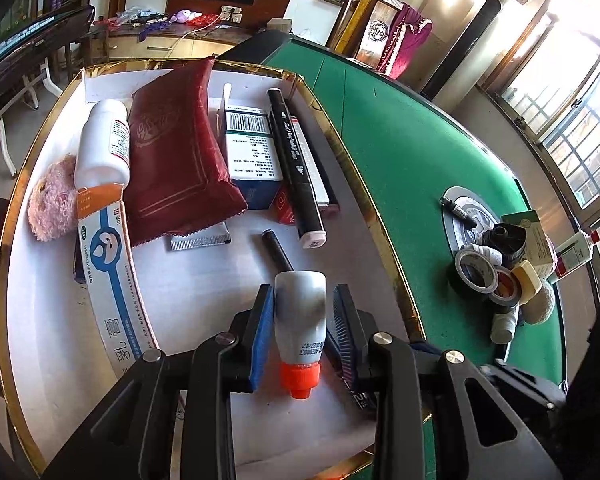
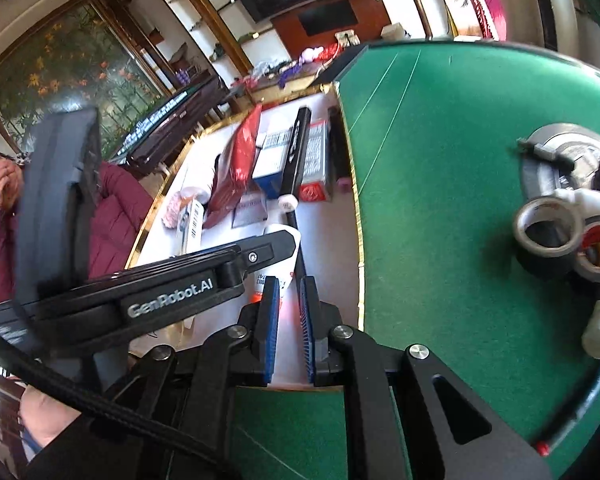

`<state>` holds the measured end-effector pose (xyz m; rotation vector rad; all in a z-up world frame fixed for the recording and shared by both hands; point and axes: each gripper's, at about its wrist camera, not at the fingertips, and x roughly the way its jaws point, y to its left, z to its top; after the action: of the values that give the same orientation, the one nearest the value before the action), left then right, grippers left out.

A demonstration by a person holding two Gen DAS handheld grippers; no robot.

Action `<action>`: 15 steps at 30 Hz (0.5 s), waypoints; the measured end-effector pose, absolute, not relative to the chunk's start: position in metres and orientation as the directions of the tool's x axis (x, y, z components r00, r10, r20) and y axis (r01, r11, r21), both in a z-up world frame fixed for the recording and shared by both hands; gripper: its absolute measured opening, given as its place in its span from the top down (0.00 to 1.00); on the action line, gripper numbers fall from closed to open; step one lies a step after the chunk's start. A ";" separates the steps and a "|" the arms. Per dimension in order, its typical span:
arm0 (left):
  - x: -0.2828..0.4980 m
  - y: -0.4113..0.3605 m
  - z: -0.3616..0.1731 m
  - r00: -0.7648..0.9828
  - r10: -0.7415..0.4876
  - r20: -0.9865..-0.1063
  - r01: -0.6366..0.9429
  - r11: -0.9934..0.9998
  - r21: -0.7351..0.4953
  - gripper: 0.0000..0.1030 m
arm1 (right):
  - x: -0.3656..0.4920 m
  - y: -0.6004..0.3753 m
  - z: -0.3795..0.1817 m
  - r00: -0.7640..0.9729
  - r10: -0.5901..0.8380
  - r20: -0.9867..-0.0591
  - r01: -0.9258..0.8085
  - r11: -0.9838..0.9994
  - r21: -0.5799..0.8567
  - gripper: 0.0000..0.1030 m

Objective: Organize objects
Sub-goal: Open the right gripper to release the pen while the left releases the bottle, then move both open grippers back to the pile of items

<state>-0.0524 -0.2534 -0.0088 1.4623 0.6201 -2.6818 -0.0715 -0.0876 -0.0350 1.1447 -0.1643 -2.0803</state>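
- Blue ribbed pads [image 1: 262,332] of my left gripper [image 1: 302,320] are flanking the small bottle with the orange cap [image 1: 300,320]; the left pad is touching its side, the right pad is standing apart from it, so I am reading the tongs as released around it, not clamped.
- I am seeing the bottle low over the white floor of the gold-rimmed tray [image 1: 204,400], cap pointing back toward me; whether it is lying flat on the tray I cannot tell.
- I am keeping my right gripper [image 2: 289,322] idle above the tray's near edge, fingers nearly together with a slim gap and nothing between them.
- I am judging this as the put-down: to do it well I would be lifting the left tongs straight back without brushing the round body, since it looks likely to roll.
- I am minding the black pen [image 1: 276,250] just beyond the bottle and the black marker [image 1: 298,168] farther on.
- I am noting the tape rolls [image 1: 484,280] and other items waiting on the green felt table [image 1: 400,140].
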 end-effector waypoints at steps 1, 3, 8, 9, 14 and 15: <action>-0.052 -0.254 -0.008 -0.564 0.163 -0.810 0.212 -0.919 -0.332 0.69 | -0.071 -0.082 -0.032 -0.334 -0.664 -0.670 0.544 -0.716 0.438 0.91; -0.051 -0.254 -0.005 -0.576 0.164 -0.801 0.205 -0.919 -0.336 0.69 | -0.069 -0.065 -0.025 -0.346 -0.673 -0.654 0.536 -0.714 0.451 0.91; -0.046 -0.244 0.008 -0.622 0.170 -0.764 0.147 -0.933 -0.328 0.69 | -0.072 -0.013 -0.030 -0.361 -0.648 -0.671 0.479 -0.746 0.463 0.80; -0.046 -0.241 0.010 -0.628 0.178 -0.758 0.134 -0.934 -0.330 0.69 | -0.073 -0.002 -0.036 -0.350 -0.634 -0.690 0.466 -0.757 0.459 0.80; -0.046 -0.227 0.018 -0.645 0.219 -0.732 0.060 -0.941 -0.334 0.69 | -0.076 0.041 -0.058 -0.344 -0.583 -0.736 0.396 -0.801 0.450 0.80; -0.046 -0.225 0.019 -0.648 0.229 -0.726 0.046 -0.940 -0.337 0.69 | -0.078 0.049 -0.062 -0.342 -0.578 -0.741 0.378 -0.807 0.455 0.80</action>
<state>-0.0462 -0.2250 0.0191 1.3525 0.5361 -2.9001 -0.0778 0.0490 -0.0617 1.3114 -0.2708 -2.1641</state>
